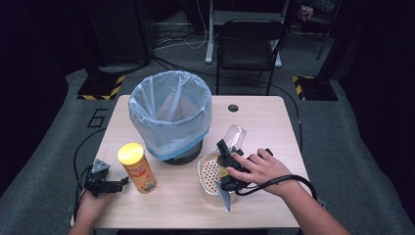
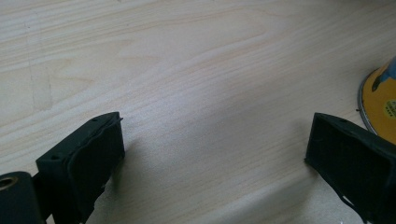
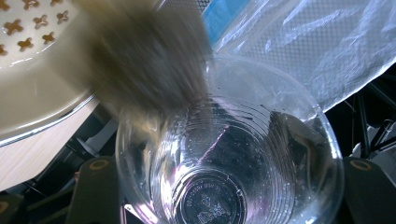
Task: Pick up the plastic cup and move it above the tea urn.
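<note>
1. Desk (image 1: 274, 122), pale wood, centre frame; grey floor and black chair (image 1: 247, 46) behind it.
2. Your right gripper (image 1: 226, 155) clasps the clear cup (image 1: 235, 137) at centre right, above the cream colander (image 1: 209, 171).
3. Your left gripper (image 1: 120, 183) gapes, lower left.

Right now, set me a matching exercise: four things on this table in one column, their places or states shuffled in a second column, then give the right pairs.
Things:
1. clear plastic cup
2. yellow canister
3. waste bin
4. left gripper

Places or states:
A. lined with a pale blue bag, at the table's middle
B. jaws wide apart over bare wood
C. held between the right gripper's jaws, tilted above a perforated white dish
D. standing upright beside the left gripper

Pairs: 1-C, 2-D, 3-A, 4-B
</note>
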Tool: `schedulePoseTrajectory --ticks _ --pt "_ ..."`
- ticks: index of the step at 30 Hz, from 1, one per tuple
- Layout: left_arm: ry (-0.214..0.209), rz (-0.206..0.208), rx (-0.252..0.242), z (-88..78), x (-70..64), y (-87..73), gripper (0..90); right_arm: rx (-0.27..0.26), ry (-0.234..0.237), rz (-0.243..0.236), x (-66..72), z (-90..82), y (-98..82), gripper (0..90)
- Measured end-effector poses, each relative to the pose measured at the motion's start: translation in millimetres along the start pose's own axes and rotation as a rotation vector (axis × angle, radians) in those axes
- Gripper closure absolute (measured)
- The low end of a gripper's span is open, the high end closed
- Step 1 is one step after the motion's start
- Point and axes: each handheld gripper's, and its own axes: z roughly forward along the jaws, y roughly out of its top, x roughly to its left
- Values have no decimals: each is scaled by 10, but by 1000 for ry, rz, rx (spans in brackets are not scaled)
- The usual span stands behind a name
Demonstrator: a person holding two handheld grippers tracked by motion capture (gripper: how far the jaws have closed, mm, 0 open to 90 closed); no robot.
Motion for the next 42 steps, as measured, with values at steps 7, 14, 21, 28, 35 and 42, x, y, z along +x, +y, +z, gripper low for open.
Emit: schedulePoseTrajectory --ticks 7,14,21,28,35,42 --pt "0 0 0 0 0 0 40 5 15 -76 -67 -31 -18 362" --pt "0 0 0 0 0 0 40 -4 15 -67 -48 -51 -20 360" --pt "-1 -1 2 -2 0 1 40 -13 -1 -36 -55 -63 -12 359" --pt "0 0 0 0 0 0 40 -12 6 -64 -82 -67 -8 359" --pt "0 0 0 0 0 0 40 -12 6 -62 -101 -70 -25 359" --pt "0 0 0 0 0 0 40 -14 -1 -64 -113 -79 -21 359"
